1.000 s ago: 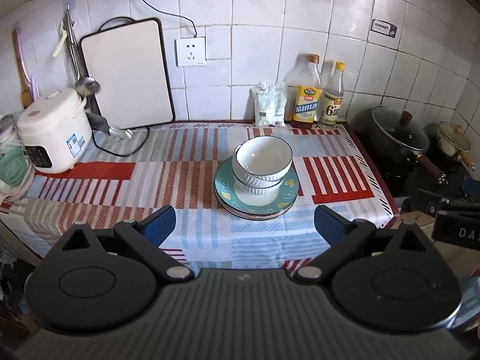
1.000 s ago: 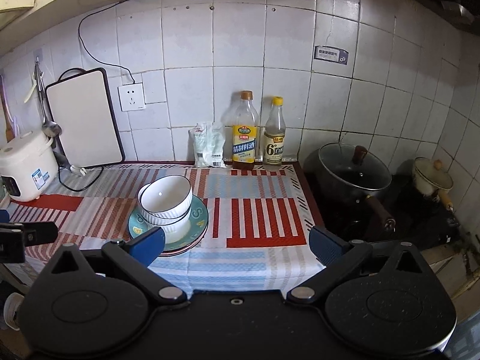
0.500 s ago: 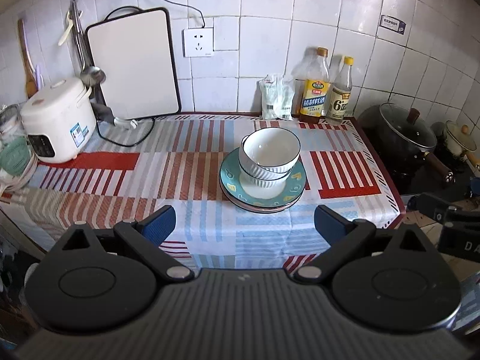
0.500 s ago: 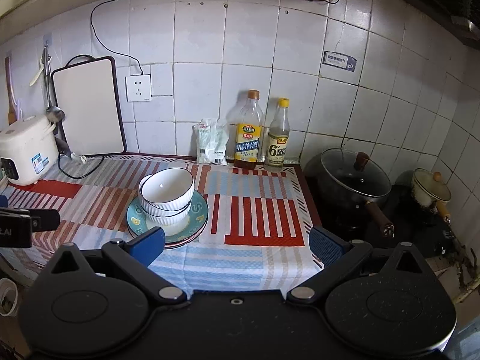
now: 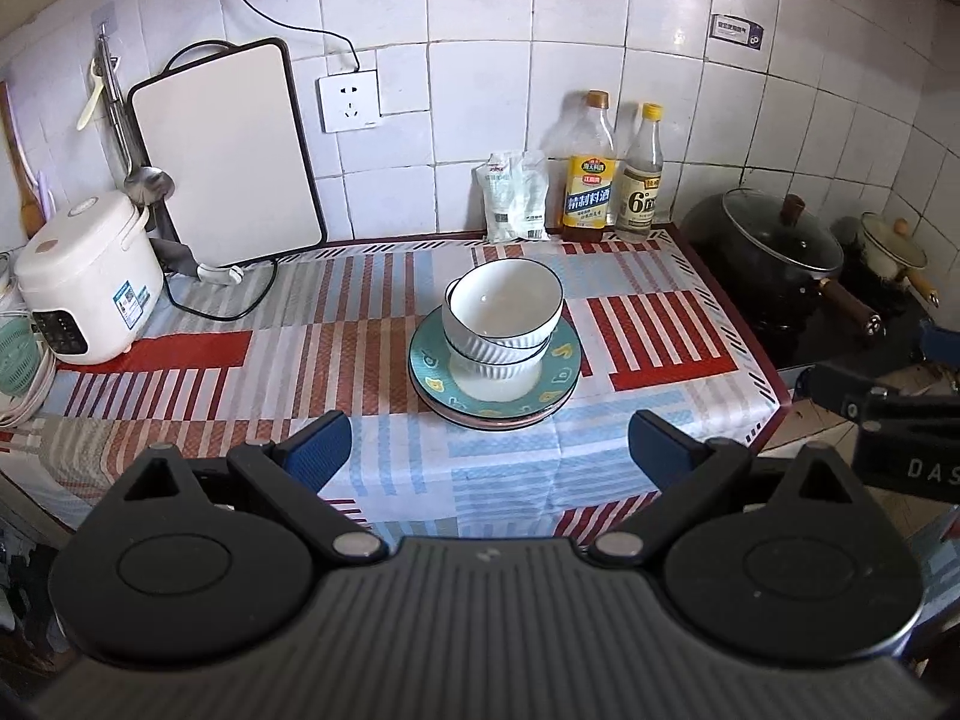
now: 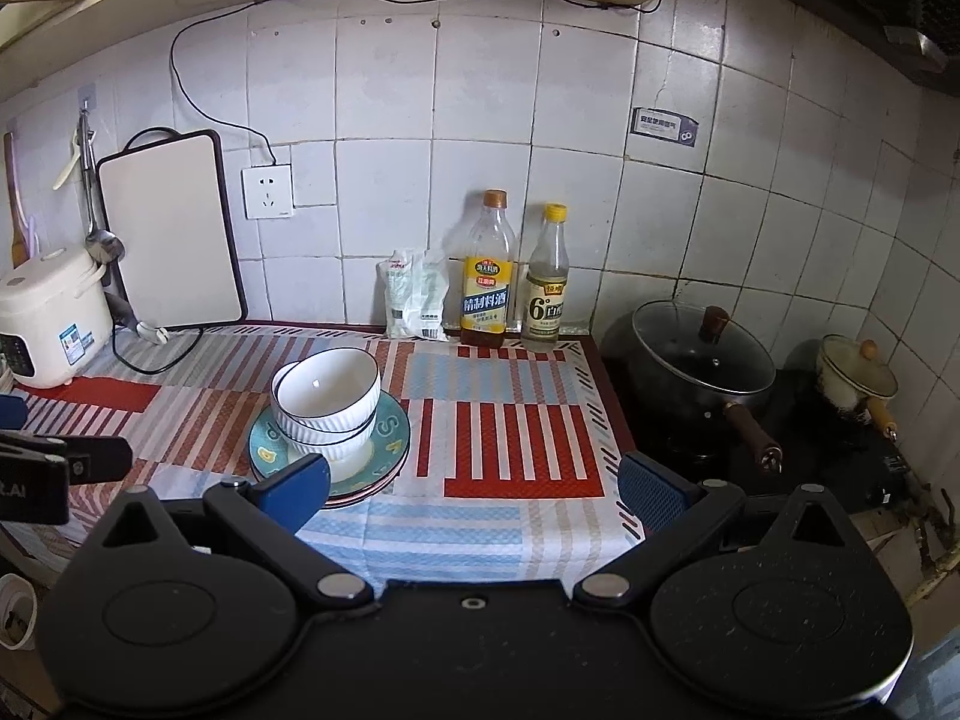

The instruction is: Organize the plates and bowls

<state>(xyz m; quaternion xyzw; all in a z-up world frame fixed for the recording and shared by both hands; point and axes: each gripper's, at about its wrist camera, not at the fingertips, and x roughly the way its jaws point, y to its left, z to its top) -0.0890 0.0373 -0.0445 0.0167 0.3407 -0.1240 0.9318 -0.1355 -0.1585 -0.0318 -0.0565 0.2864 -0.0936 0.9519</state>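
Two white ribbed bowls point(image 5: 503, 312) are nested, the top one tilted, on a stack of teal plates point(image 5: 561, 366) in the middle of the striped counter cloth. In the right wrist view the bowls point(image 6: 327, 402) and plates point(image 6: 393, 432) lie left of centre. My left gripper point(image 5: 489, 447) is open and empty, held back over the counter's front edge, short of the stack. My right gripper point(image 6: 474, 489) is open and empty, to the right of the stack, its left finger overlapping the plates' near rim in the picture.
A white rice cooker point(image 5: 87, 279) and its cord sit at the left. A cutting board point(image 5: 225, 150) leans on the tiled wall. A packet point(image 5: 516, 198) and two bottles point(image 5: 591, 171) stand at the back. A black lidded pot point(image 5: 780, 246) sits on the stove at the right.
Both grippers have risen and drawn back slightly; the stack now sits lower and smaller in view. The jaws stayed open. The bowls and plates have not moved.
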